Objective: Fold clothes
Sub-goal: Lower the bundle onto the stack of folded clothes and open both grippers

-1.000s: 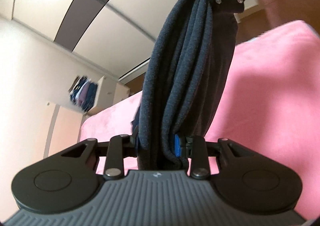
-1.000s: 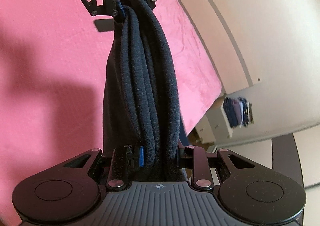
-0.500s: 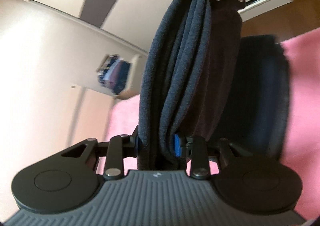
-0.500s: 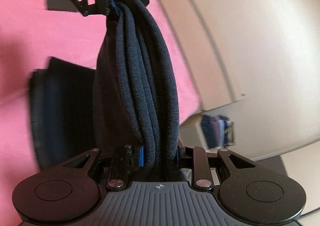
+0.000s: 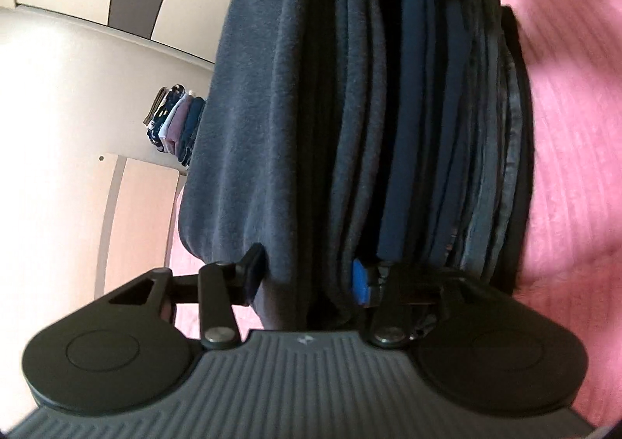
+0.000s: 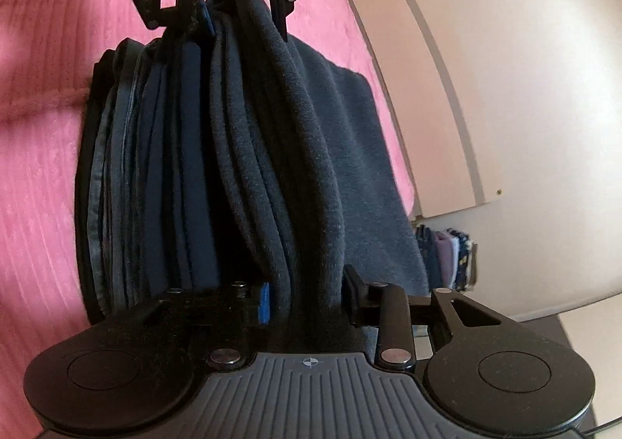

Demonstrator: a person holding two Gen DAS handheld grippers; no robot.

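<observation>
A folded dark navy fleece garment (image 5: 295,120) lies across the top of a stack of folded dark blue clothes (image 5: 458,136) on a pink bedspread (image 5: 571,151). My left gripper (image 5: 307,276) has its jaws spread wide around one end of the garment. My right gripper (image 6: 307,299) is spread the same way around the other end of the garment (image 6: 295,151), beside the stack (image 6: 155,175). Each gripper also shows at the top of the other's view. The fabric sits loose between the fingers.
The pink bedspread (image 6: 35,206) surrounds the stack. Beyond the bed stand cream wardrobe panels (image 5: 70,97) and an open shelf with a row of folded clothes (image 5: 175,124), which also shows in the right wrist view (image 6: 447,256).
Both grippers carried the navy garment over the bed and set it onto the stack of folded clothes. Both jaws have opened from a tight pinch to a wide spread.
</observation>
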